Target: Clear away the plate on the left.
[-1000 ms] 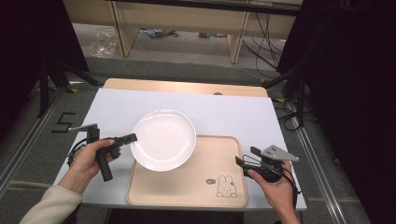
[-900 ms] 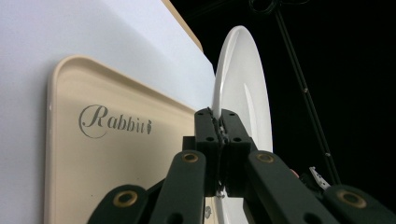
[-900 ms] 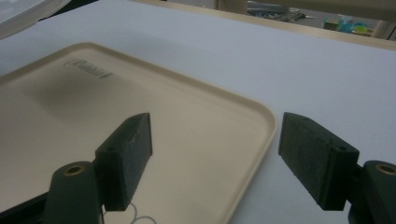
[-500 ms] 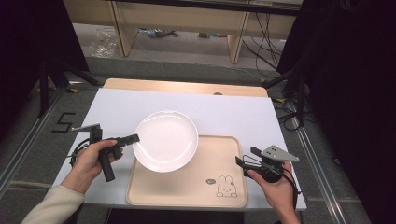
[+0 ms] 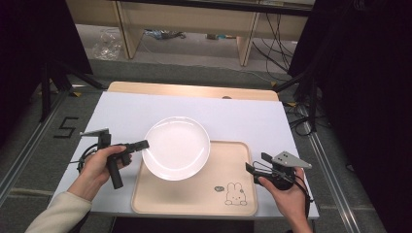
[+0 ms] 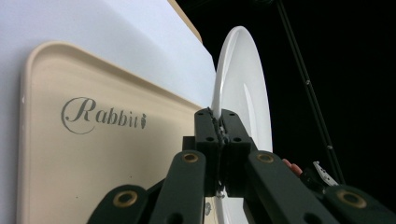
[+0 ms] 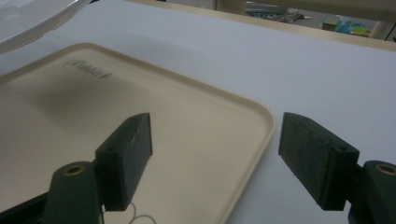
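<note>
Thin rim grip: the plate could slip.
Left gripper (image 5: pixel 144 144) pinches the round white ceramic plate (image 5: pixel 176 147) at nine o'clock above the beige plastic tray (image 5: pixel 194 201); right gripper (image 5: pixel 252 165) stands spread.

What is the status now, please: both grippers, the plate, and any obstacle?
Left gripper shut on white plate rim, plate held above the tray. Right gripper open, holding nothing, at the tray's right edge. Nothing in the way.

A lab: black curtains (image 5: pixel 369 97), floor cables (image 5: pixel 272 53), taped marker "5" (image 5: pixel 65 127).
</note>
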Demonstrator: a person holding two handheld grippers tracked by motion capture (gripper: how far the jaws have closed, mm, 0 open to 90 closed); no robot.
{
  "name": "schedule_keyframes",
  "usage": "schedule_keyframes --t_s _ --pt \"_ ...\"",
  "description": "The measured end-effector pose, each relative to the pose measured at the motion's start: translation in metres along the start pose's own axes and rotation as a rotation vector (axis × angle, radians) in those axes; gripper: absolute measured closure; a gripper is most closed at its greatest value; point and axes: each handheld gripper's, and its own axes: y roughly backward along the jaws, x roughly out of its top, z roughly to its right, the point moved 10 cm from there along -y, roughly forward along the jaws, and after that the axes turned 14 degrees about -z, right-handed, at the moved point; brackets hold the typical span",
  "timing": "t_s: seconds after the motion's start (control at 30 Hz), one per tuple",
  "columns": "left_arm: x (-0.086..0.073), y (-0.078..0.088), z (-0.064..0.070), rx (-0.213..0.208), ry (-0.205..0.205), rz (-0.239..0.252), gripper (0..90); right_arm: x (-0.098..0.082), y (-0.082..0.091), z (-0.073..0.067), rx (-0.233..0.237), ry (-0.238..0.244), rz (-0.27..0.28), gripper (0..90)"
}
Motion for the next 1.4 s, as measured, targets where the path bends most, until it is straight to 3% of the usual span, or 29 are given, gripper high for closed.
schedule_keyframes --t_s 0.1,0.13,0.27,0.43,0.5,0.53,0.77,1.0,1.07,1.13,1.2,1.4 --pt "0.0 -0.003 0.001 -0.007 -0.004 0.011 87.1 -0.001 -0.001 -0.003 0.017 -0.014 -0.003 26.7" --pt "-0.001 -0.003 0.0 0.005 -0.004 -0.009 87.1 -0.001 0.0 -0.003 0.021 -0.021 -0.007 26.7" --pt "-0.002 -0.006 0.001 0.002 -0.01 -0.014 87.1 0.0 0.0 0.0 -0.001 0.001 0.003 26.7" --pt "-0.001 -0.008 0.002 -0.008 -0.008 0.002 87.1 0.001 0.0 -0.001 0.009 -0.006 0.015 26.7" --pt "-0.003 -0.008 0.001 0.005 -0.011 -0.018 87.1 0.002 0.0 0.0 0.004 -0.001 0.02 26.7" --pt "-0.003 -0.009 0.001 0.003 -0.013 -0.017 87.1 0.001 -0.001 -0.004 0.029 -0.024 0.018 26.7" --pt "-0.005 -0.013 0.001 0.007 -0.015 -0.026 87.1 0.001 0.0 -0.003 0.018 -0.033 0.015 26.7" --pt "-0.005 -0.018 0.0 -0.002 -0.02 -0.018 87.1 0.001 0.0 -0.003 0.021 -0.033 0.016 26.6" --pt "-0.007 -0.019 -0.001 0.009 -0.021 -0.038 87.1 0.001 0.0 -0.001 0.011 -0.008 0.018 26.6" --pt "-0.008 -0.02 -0.001 0.01 -0.021 -0.041 87.1 0.001 0.0 -0.005 0.028 -0.041 0.015 26.6" --pt "-0.008 -0.022 -0.002 0.012 -0.019 -0.037 87.1 0.001 0.0 -0.001 0.012 -0.007 0.018 26.5" --pt "-0.009 -0.023 -0.004 0.021 -0.012 -0.049 87.1 0.001 0.0 0.0 0.006 -0.004 0.012 26.5"
